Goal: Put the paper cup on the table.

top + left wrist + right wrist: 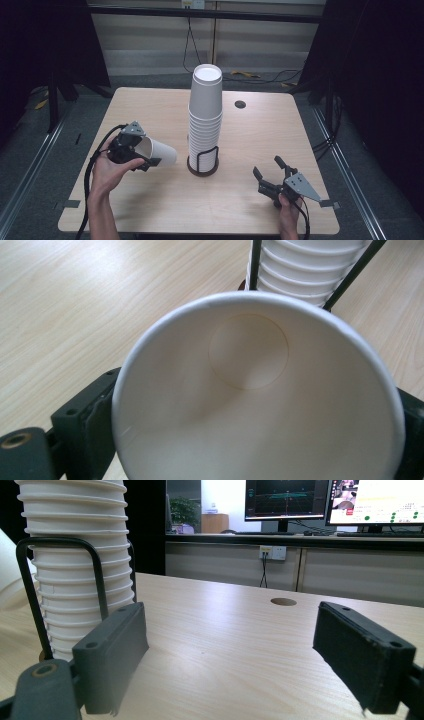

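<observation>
The left gripper [142, 152] pinches a paper cup [159, 151] left of the cup stack [205, 117]; the right gripper [267, 172] rests with jaws spread.

In the left gripper view the paper cup [255, 400] hides most of both jaws, and the bottom edge cuts off its rim. Behind the cup, the cup stack [307, 267] is cropped at the top edge.

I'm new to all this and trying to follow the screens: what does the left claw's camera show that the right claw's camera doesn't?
Left gripper view alone: the inside of a paper cup, mouth toward the camera, held between the left claw's black jaws.

Right gripper view alone: the right claw with jaws apart and nothing between them, a round hole in the tabletop, monitors behind.

Both: the stack of white cups in its black wire holder on the wooden table.
</observation>
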### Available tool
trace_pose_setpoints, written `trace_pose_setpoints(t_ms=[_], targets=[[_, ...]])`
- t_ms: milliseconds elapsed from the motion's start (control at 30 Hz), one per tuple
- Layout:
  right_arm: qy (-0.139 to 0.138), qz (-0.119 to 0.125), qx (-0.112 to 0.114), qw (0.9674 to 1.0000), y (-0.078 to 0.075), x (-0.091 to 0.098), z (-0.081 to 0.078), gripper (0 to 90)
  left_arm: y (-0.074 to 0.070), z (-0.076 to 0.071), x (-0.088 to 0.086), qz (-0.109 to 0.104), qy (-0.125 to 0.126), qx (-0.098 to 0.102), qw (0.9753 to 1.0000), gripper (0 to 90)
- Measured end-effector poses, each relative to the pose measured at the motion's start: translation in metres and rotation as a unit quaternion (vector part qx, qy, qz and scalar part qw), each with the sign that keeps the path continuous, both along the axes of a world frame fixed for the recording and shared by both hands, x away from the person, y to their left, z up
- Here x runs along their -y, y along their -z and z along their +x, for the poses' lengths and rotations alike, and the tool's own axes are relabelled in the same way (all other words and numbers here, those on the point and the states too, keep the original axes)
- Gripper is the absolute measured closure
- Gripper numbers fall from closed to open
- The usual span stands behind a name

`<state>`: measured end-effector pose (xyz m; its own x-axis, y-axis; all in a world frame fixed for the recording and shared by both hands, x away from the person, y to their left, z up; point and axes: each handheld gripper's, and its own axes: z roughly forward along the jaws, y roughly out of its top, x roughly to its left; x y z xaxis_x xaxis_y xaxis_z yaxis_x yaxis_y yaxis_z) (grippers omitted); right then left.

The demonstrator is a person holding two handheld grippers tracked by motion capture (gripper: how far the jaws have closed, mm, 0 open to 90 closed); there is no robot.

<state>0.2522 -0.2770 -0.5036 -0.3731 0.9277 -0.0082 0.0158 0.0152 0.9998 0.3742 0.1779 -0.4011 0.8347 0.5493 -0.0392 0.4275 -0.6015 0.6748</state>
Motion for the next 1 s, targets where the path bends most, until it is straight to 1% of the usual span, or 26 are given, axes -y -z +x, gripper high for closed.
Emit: trace_pose_setpoints(t_ms=[67, 100, 133, 167, 200, 233, 267, 300, 333, 367, 400, 433, 467, 500, 533, 600, 633, 700, 733, 767, 800, 833, 900, 933, 967, 1000], targets=[[0.000, 0.000, 0.000, 1.0000, 0.000, 0.000, 0.000, 13.8, 0.000, 0.004, 0.003, 0.004, 0.004, -0.009, 0.9999, 6.3], [0.000, 0.000, 0.000, 1.0000, 0.000, 0.000, 0.000, 13.8, -0.001, 0.006, 0.004, 0.013, 0.003, -0.007, 0.9999, 6.4], [0.000, 0.000, 0.000, 1.0000, 0.000, 0.000, 0.000, 13.8, -0.001, 0.008, 0.005, 0.016, 0.005, -0.008, 0.9998, 6.3], [0.000, 0.000, 0.000, 1.0000, 0.000, 0.000, 0.000, 13.8, -0.002, 0.010, 0.007, 0.023, 0.006, -0.009, 0.9997, 6.3], [0.000, 0.000, 0.000, 1.0000, 0.000, 0.000, 0.000, 13.8, -0.003, 0.012, 0.009, 0.034, 0.006, -0.007, 0.9994, 6.3], [0.000, 0.000, 0.000, 1.0000, 0.000, 0.000, 0.000, 13.8, -0.005, 0.016, 0.010, 0.050, 0.014, -0.009, 0.9986, 6.3], [0.000, 0.000, 0.000, 1.0000, 0.000, 0.000, 0.000, 13.8, -0.006, 0.017, 0.011, 0.052, 0.018, -0.009, 0.9984, 6.3], [0.000, 0.000, 0.001, 1.0000, 0.000, 0.000, 0.000, 13.8, -0.007, 0.020, 0.011, 0.061, 0.025, -0.013, 0.9978, 6.3], [-0.001, 0.000, 0.000, 1.0000, 0.000, 0.000, 0.000, 13.8, -0.007, 0.023, 0.013, 0.064, 0.028, -0.016, 0.9974, 6.3], [-0.001, 0.000, 0.000, 1.0000, 0.000, 0.000, 0.000, 13.8, -0.007, 0.025, 0.014, 0.074, 0.028, -0.017, 0.9967, 6.2], [-0.001, 0.000, 0.000, 1.0000, 0.000, 0.000, 0.000, 13.8, -0.008, 0.029, 0.015, 0.082, 0.034, -0.016, 0.9959, 6.2], [0.000, 0.000, 0.000, 1.0000, 0.000, 0.000, 0.000, 13.8, -0.009, 0.030, 0.016, 0.080, 0.036, -0.020, 0.9959, 6.1], [-0.001, 0.000, 0.000, 1.0000, 0.000, 0.000, 0.000, 13.8, -0.009, 0.031, 0.016, 0.086, 0.044, -0.017, 0.9952, 6.2], [-0.001, 0.000, 0.000, 1.0000, 0.000, 0.000, 0.000, 13.8, -0.009, 0.032, 0.017, 0.085, 0.039, -0.021, 0.9953, 6.1], [-0.001, 0.000, 0.000, 1.0000, 0.000, 0.000, 0.000, 13.8, -0.009, 0.034, 0.019, 0.101, 0.040, -0.023, 0.9938, 6.1], [-0.001, 0.000, 0.001, 1.0000, 0.000, 0.000, 0.000, 13.8, -0.007, 0.036, 0.022, 0.111, 0.033, -0.029, 0.9928, 6.0], [-0.001, 0.000, 0.000, 1.0000, 0.000, 0.000, 0.000, 13.8, -0.007, 0.039, 0.024, 0.126, 0.040, -0.035, 0.9906, 6.0], [0.000, 0.000, 0.000, 1.0000, 0.000, 0.000, 0.000, 13.7, -0.005, 0.042, 0.026, 0.137, 0.034, -0.040, 0.9892, 5.8], [0.000, 0.000, 0.000, 1.0000, 0.000, 0.000, 0.000, 13.7, -0.003, 0.044, 0.028, 0.139, 0.032, -0.048, 0.9886, 5.6], [0.000, 0.000, 0.000, 1.0000, 0.000, 0.000, 0.000, 13.7, -0.002, 0.046, 0.029, 0.145, 0.031, -0.050, 0.9876, 5.6], [0.000, 0.000, 0.000, 1.0000, 0.000, 0.000, 0.000, 13.7, -0.001, 0.049, 0.030, 0.154, 0.032, -0.051, 0.9861, 5.5], [0.000, 0.000, 0.000, 1.0000, 0.000, 0.000, 0.000, 13.8, -0.001, 0.050, 0.031, 0.159, 0.038, -0.056, 0.9849, 5.4], [0.000, 0.001, -0.001, 1.0000, 0.000, 0.000, 0.000, 13.8, 0.003, 0.052, 0.033, 0.159, 0.043, -0.064, 0.9842, 5.2], [0.001, -0.001, -0.001, 1.0000, 0.000, 0.000, 0.000, 13.8, 0.005, 0.052, 0.036, 0.169, 0.040, -0.061, 0.9829, 5.1], [0.001, 0.000, -0.001, 1.0000, 0.000, 0.000, 0.000, 13.8, 0.006, 0.052, 0.038, 0.176, 0.031, -0.053, 0.9825, 5.0], [0.000, -0.001, -0.001, 1.0000, 0.000, 0.000, 0.000, 13.8, 0.007, 0.054, 0.039, 0.180, 0.032, -0.054, 0.9816, 5.0]])
